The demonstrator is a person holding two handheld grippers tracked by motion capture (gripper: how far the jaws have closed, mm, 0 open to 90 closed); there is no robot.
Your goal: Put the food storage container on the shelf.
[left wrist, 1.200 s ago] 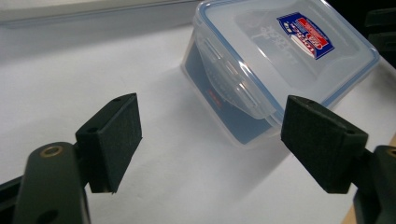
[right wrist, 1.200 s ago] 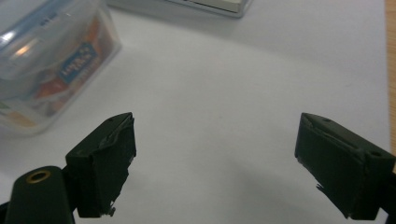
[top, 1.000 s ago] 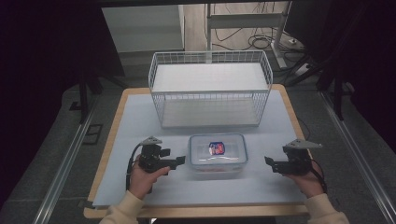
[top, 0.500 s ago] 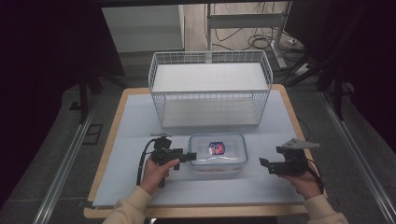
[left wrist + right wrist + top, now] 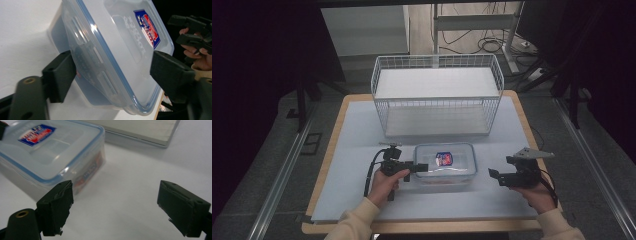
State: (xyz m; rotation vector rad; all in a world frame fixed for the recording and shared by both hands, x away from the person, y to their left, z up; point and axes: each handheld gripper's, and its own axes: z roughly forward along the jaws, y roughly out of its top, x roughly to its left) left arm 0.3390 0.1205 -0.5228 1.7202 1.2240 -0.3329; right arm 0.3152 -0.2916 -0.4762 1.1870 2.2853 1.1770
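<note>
A clear plastic container (image 5: 446, 165) with a blue-sealed lid and a red and blue label lies on the white mat, in front of the wire basket. My left gripper (image 5: 421, 168) is at its left end and stands open. In the left gripper view the two jaws straddle the container (image 5: 117, 32), one beside its wall and one over the lid, and the left gripper (image 5: 113, 73) is not closed on it. My right gripper (image 5: 493, 176) is open, a short way right of the box. The right gripper view shows the container (image 5: 50, 152) ahead left of the right gripper (image 5: 115, 206).
A white wire basket (image 5: 437, 95) with a pale board floor stands at the back middle of the table; its base edge (image 5: 142, 131) appears in the right gripper view. The white mat (image 5: 352, 145) covers the wooden tabletop. Cables and table legs lie on the floor behind.
My left gripper has moved right, from the open mat up to the container's left end. My right gripper has shifted slightly left towards the box. The container has not moved.
</note>
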